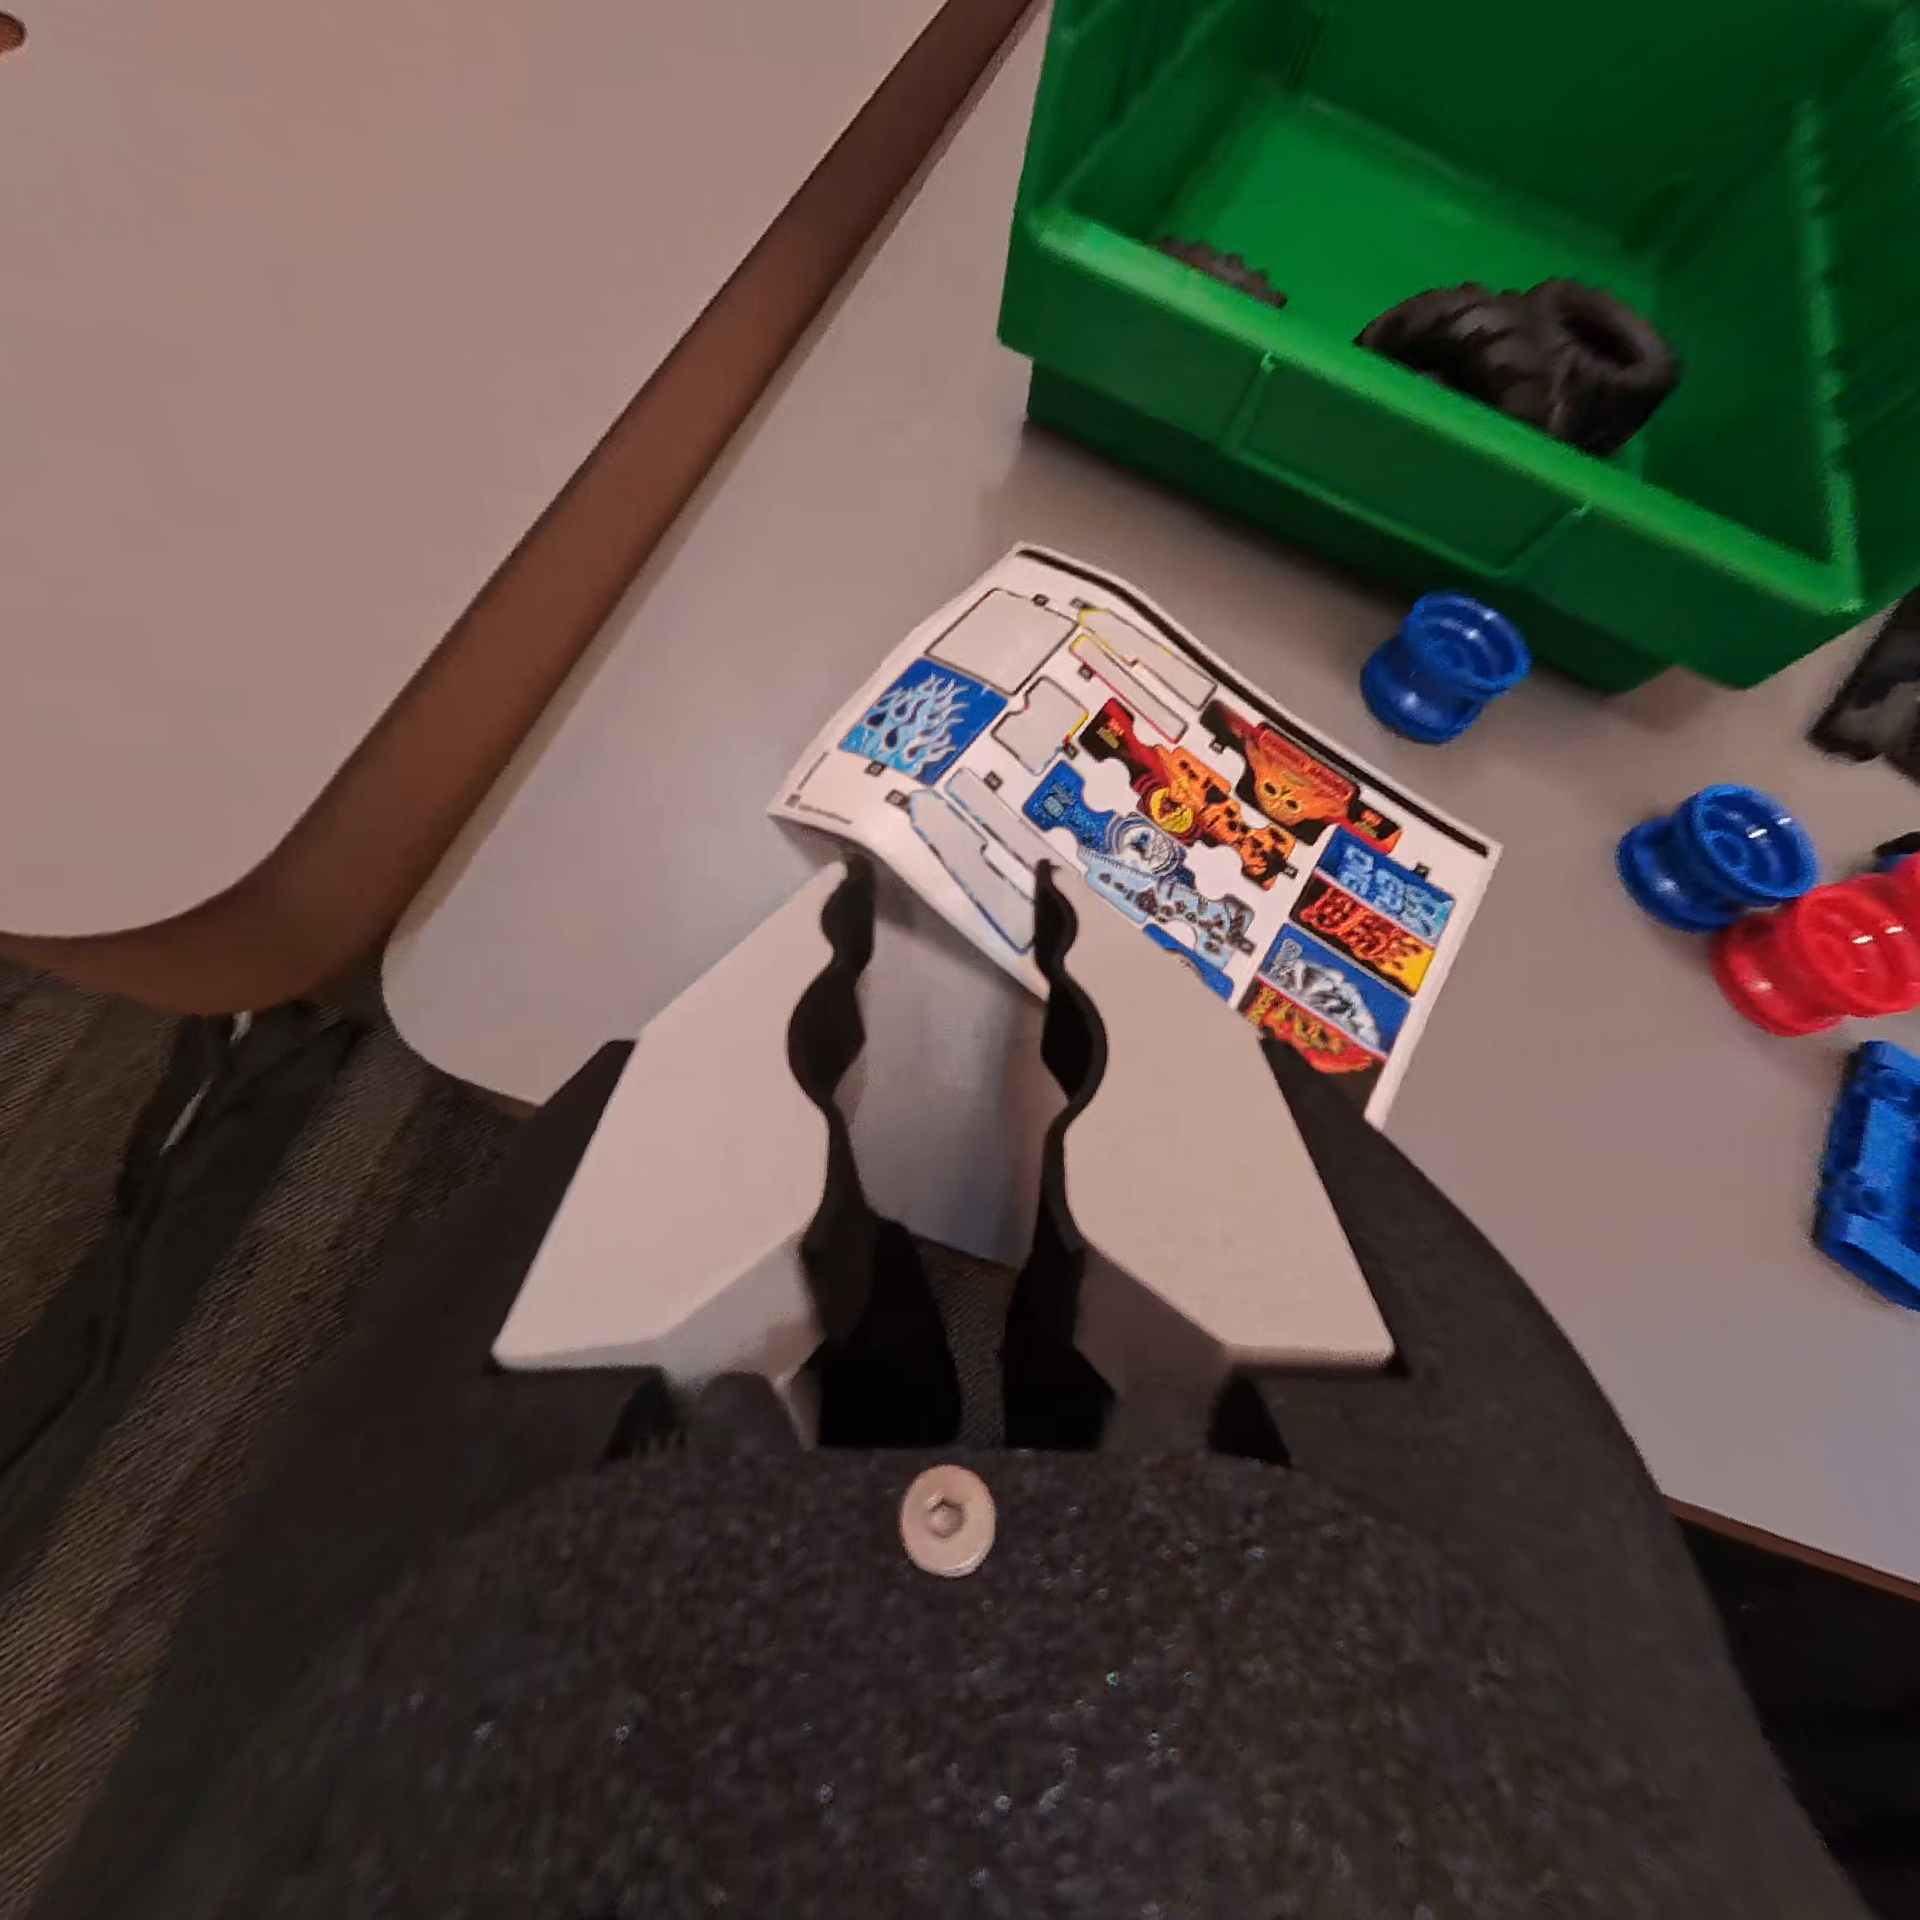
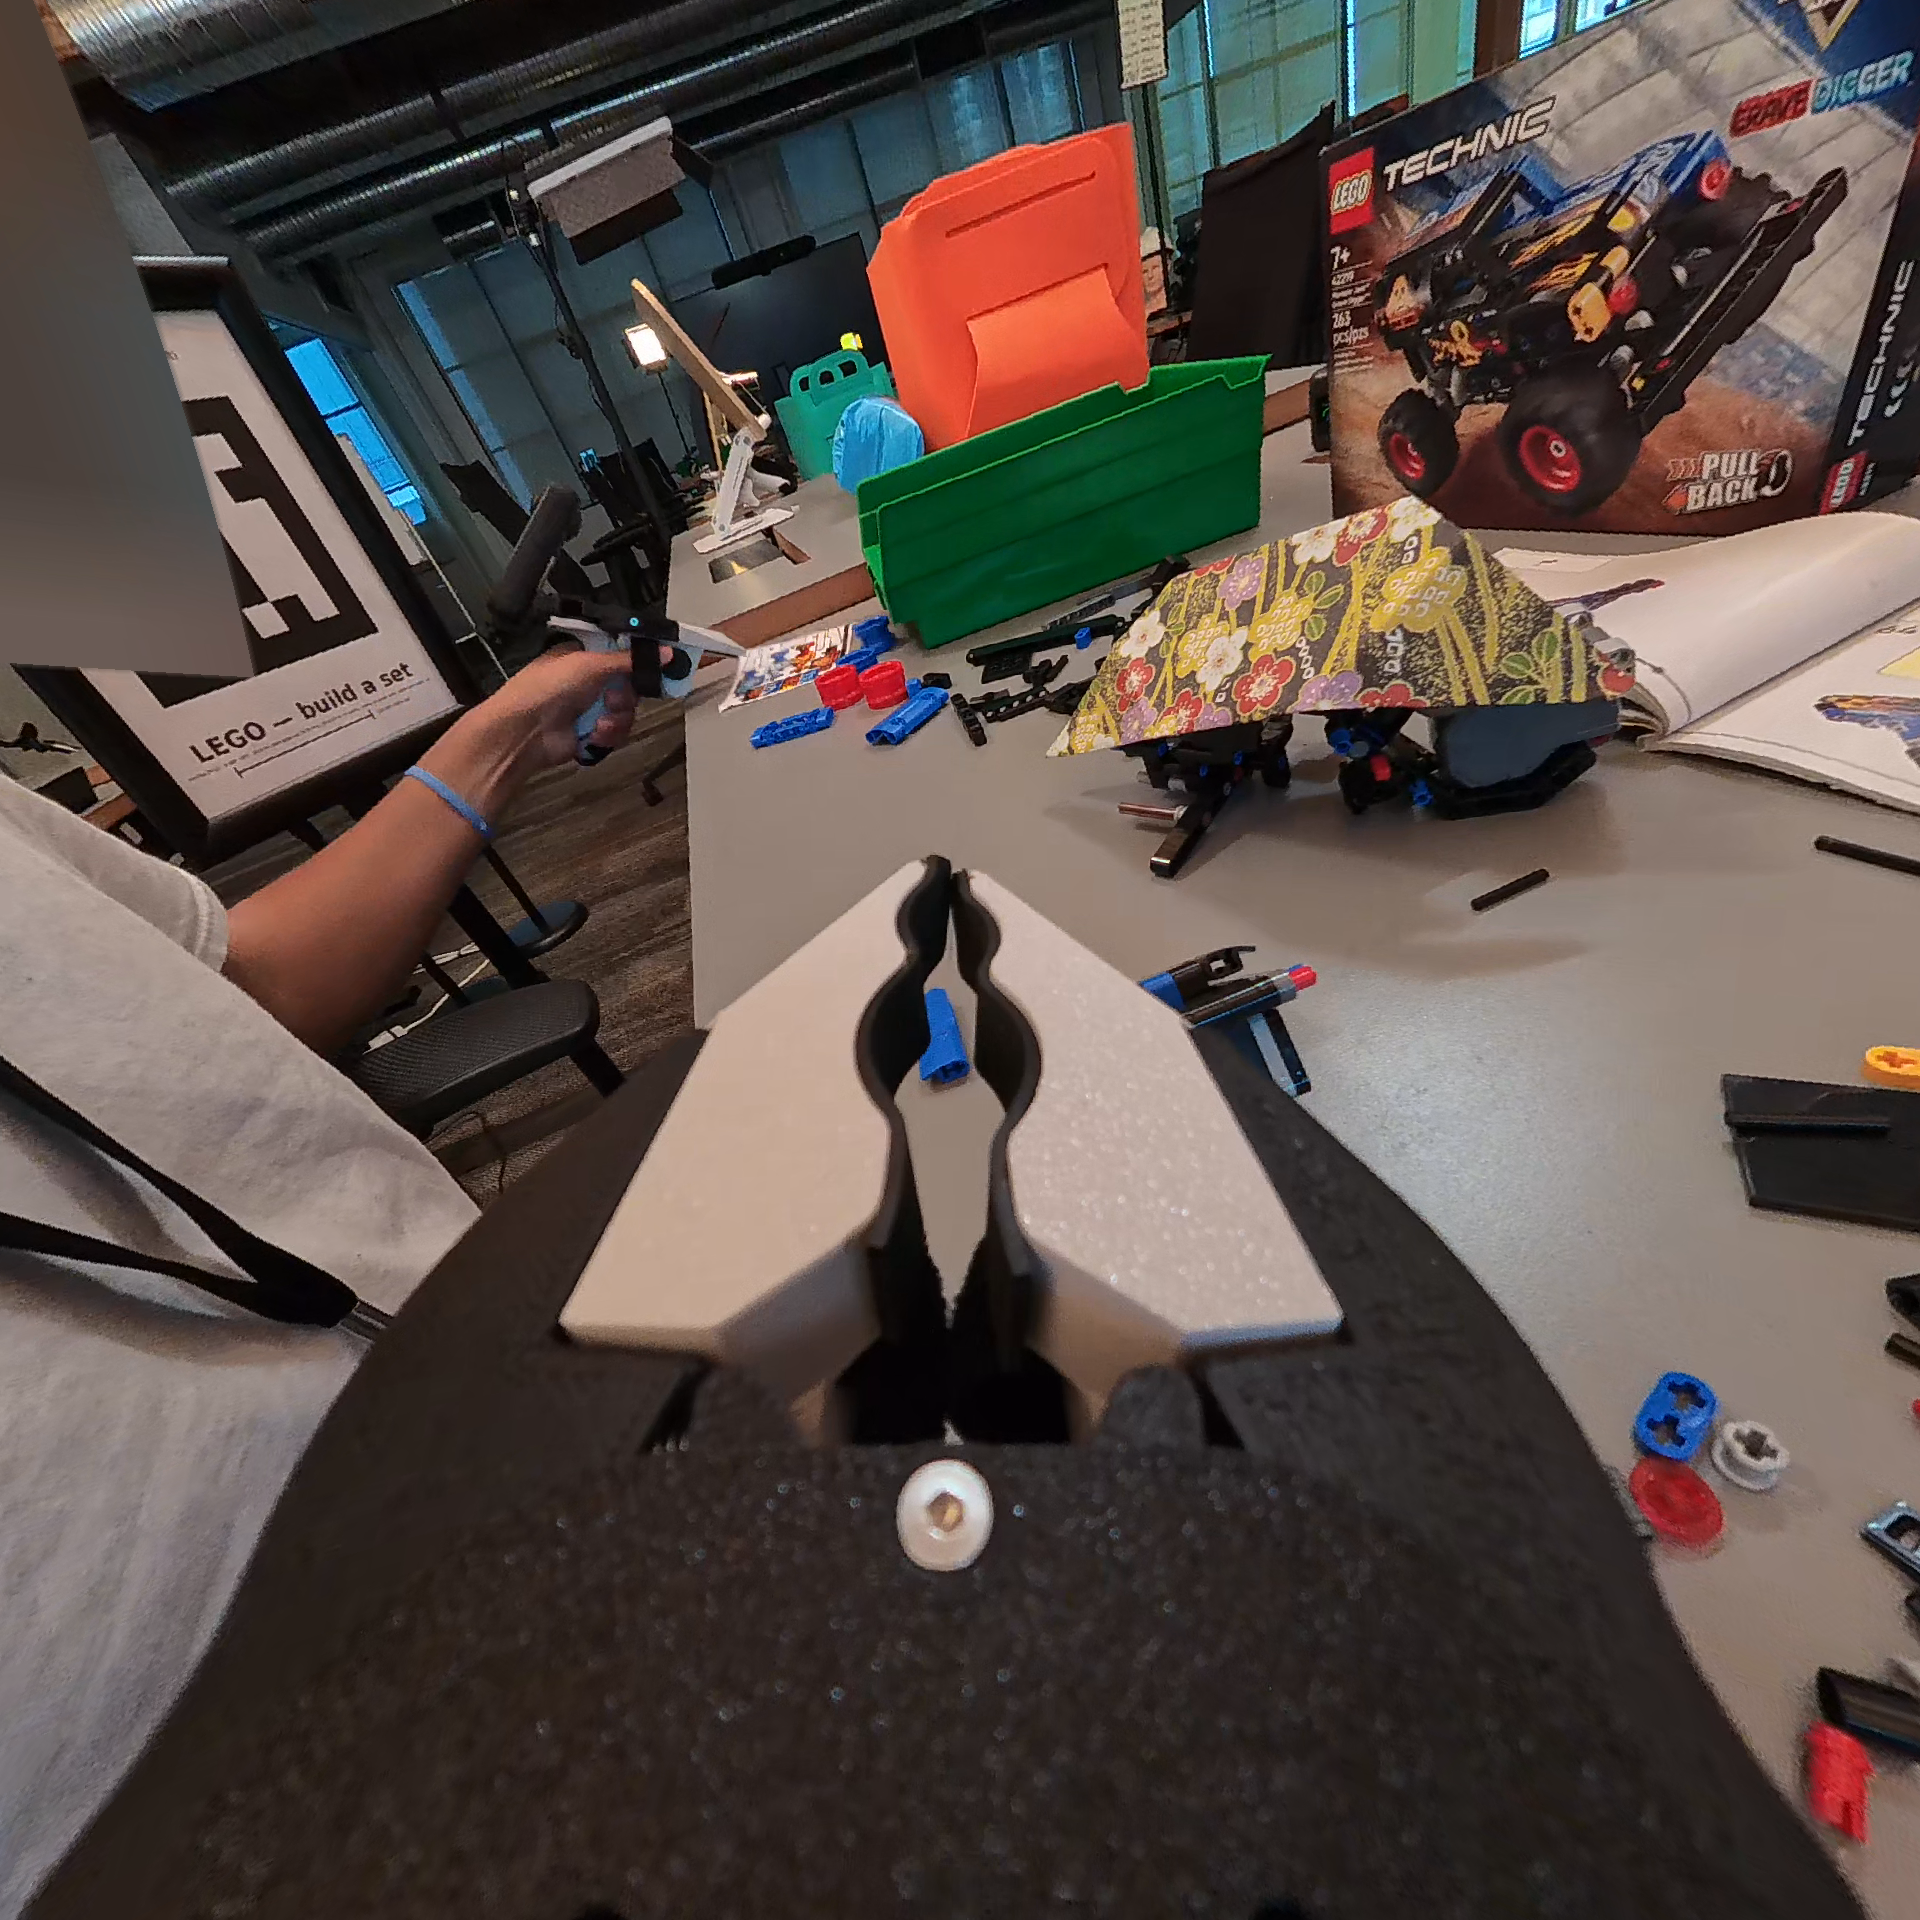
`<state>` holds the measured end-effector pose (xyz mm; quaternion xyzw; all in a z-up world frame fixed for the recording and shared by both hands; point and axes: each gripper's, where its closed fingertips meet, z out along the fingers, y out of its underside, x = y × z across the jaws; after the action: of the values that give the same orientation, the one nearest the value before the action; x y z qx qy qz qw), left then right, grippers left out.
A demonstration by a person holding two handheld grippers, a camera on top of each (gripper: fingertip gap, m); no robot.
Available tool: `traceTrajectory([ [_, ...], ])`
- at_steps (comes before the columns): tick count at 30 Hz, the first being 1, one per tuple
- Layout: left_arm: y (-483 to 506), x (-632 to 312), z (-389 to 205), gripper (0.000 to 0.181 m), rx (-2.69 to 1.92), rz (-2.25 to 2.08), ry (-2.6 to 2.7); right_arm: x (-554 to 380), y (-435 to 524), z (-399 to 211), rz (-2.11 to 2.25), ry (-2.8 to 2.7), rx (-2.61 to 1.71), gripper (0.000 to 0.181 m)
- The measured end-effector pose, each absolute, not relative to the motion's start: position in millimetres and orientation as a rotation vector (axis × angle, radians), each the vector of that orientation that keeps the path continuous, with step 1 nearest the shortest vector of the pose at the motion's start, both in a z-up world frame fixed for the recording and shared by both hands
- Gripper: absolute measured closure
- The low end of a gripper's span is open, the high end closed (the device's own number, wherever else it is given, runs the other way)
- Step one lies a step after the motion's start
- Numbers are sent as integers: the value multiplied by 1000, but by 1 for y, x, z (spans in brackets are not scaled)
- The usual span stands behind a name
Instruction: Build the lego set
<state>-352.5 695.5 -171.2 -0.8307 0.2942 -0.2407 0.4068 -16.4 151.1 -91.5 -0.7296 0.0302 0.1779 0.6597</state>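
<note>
My left gripper (image 1: 945, 873) is open and empty, its tips over the near corner of a colourful sticker sheet (image 1: 1174, 790) at the table's corner. Blue wheel hubs (image 1: 1446, 665) and a red hub (image 1: 1829, 956) lie to its right. Black tyres (image 1: 1527, 353) sit in a green bin (image 1: 1351, 457). My right gripper (image 2: 951, 875) is shut with nothing between its tips, low over the grey table. A small blue pin (image 2: 943, 1039) lies on the table behind its fingers. A partly built black chassis (image 2: 1247, 769) sits under patterned paper (image 2: 1340, 623).
The set's box (image 2: 1621, 291) and an open instruction booklet (image 2: 1766, 644) stand at the back right. An orange bin (image 2: 1018, 281) sits in the green bin (image 2: 1060, 520). Loose small parts (image 2: 1673, 1455) lie at the right. A person's arm (image 2: 416, 831) holds the left gripper (image 2: 727, 649) past the table's left edge. The tips of one gripper are about 65 cm away from the tips of the other. From my left tips it is roughly 15 cm to the red hub (image 1: 1829, 956); from my right, 45 cm.
</note>
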Motion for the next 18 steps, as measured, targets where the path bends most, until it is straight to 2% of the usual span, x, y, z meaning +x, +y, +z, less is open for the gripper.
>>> traceTrajectory([
  [4,695,-367,-156,137,-2056,-361,772,-16,151,-91,409,73,-1649,181],
  [9,641,-323,-120,134,-1938,-480,927,-16,151,-92,409,75,-1650,181],
  [13,510,-229,-96,138,-1718,-866,1309,-14,152,-92,396,81,-1652,181],
  [18,331,-145,-133,145,-1315,-929,1990,-17,154,-95,329,48,-1684,181],
])
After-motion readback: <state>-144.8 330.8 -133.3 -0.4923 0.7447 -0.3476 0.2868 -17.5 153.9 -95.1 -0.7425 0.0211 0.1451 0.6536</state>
